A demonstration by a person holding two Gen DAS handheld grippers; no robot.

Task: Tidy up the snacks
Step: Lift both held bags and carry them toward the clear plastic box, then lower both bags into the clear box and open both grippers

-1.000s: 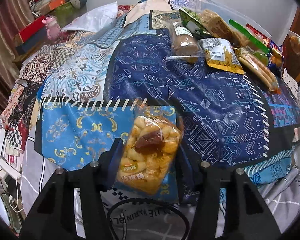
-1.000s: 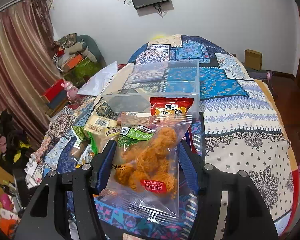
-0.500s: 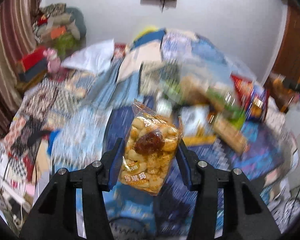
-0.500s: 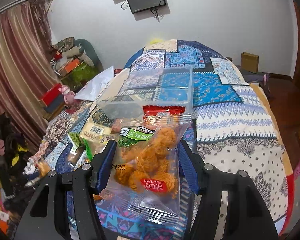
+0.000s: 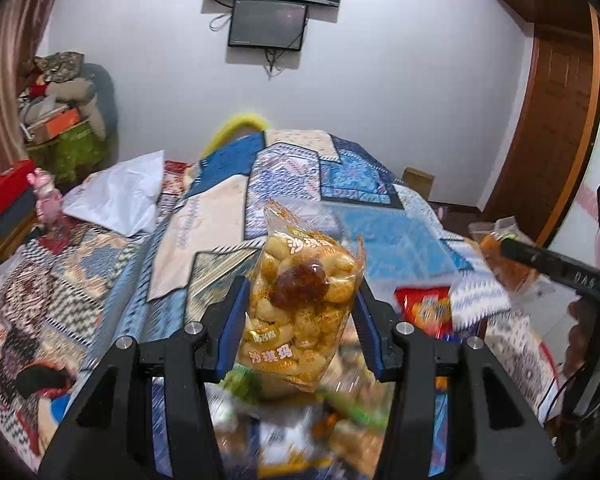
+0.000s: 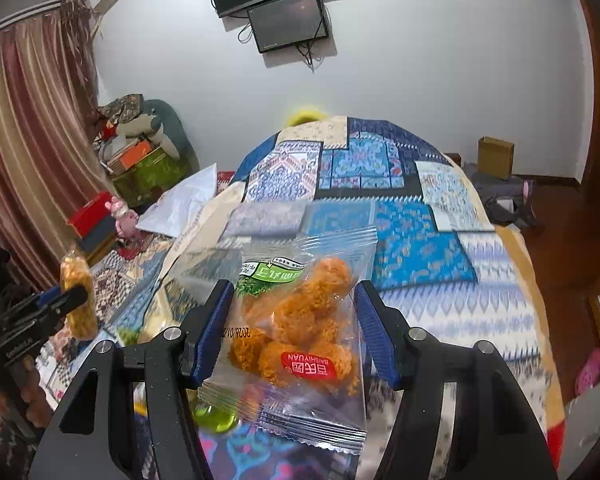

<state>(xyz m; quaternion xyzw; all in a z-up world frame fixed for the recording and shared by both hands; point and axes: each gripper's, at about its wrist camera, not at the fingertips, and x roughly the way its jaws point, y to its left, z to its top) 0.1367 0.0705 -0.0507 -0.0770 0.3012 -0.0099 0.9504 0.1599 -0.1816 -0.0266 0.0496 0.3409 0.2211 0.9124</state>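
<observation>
My left gripper is shut on a clear bag of pale yellow puffed snack with a dark date on top, held up above the bed. My right gripper is shut on a clear bag of orange fried balls with a red label. A clear plastic box lies on the patchwork quilt just beyond that bag. The right gripper with its bag shows at the right edge of the left wrist view. The left gripper and its bag show at the left of the right wrist view. Blurred snack packs lie below.
The patchwork quilt covers the bed. A white plastic bag lies at the bed's left. Boxes and a pink toy stand left. A cardboard box sits on the floor by the far wall. A wooden door is right.
Both grippers have lifted and tilted up with their bags. The left one swung from the near quilt to over the snack pile. The right one moved closer to the clear box.
</observation>
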